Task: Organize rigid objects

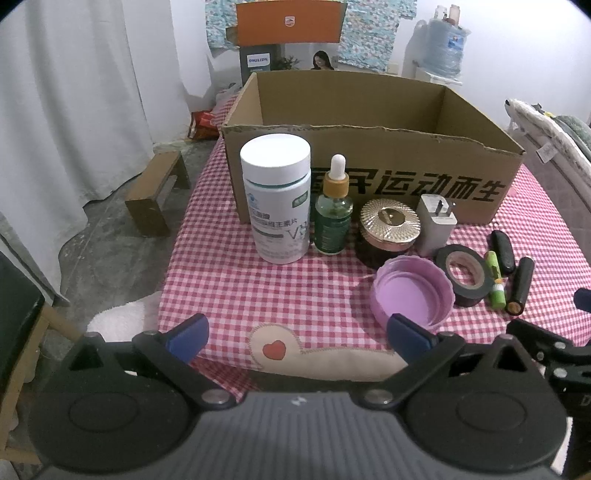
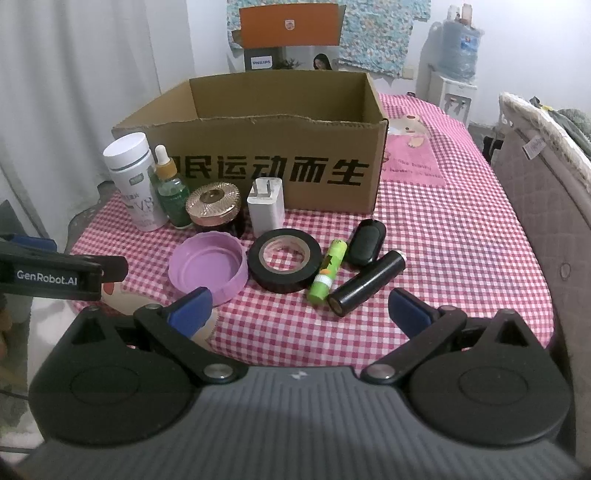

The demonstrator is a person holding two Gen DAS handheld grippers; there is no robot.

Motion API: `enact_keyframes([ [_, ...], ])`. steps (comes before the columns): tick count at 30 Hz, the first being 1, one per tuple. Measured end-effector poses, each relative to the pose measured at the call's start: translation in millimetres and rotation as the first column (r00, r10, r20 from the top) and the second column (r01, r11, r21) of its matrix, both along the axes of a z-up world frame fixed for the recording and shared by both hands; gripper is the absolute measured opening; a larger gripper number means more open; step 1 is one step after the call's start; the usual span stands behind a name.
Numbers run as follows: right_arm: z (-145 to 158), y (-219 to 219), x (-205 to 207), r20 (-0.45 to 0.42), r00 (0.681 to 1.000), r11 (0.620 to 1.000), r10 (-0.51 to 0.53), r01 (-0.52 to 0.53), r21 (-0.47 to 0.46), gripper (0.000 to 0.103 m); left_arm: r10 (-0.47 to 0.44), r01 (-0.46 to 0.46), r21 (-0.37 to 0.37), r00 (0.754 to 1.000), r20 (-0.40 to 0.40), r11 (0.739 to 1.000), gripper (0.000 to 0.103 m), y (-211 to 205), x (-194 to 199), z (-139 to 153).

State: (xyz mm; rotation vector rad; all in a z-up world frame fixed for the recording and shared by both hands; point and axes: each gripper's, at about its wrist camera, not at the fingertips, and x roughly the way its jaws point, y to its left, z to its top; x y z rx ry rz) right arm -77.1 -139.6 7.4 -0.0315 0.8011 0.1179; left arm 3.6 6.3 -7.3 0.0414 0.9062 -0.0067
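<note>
An open cardboard box stands on the red checked tablecloth. In front of it stand a white pill bottle, a green dropper bottle, a gold-lidded jar and a white charger. Nearer lie a purple lid, a black tape roll, a green stick, a black fob and a black tube. My left gripper and right gripper are open, empty, hovering short of these things.
White curtains hang at the left, with a low wooden stool on the floor. A padded chair back borders the table's right edge. A water dispenser and an orange box stand behind.
</note>
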Motion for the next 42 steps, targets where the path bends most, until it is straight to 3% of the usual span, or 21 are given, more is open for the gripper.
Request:
enact_keyframes([
  [42,3.6,3.6,5.1,0.014,1.000,1.000,0.006,-0.006,0.011,0.102,0.006,-0.006,0.012,1.000,0.005,1.000,0.103,3.8,3.5,3.9],
])
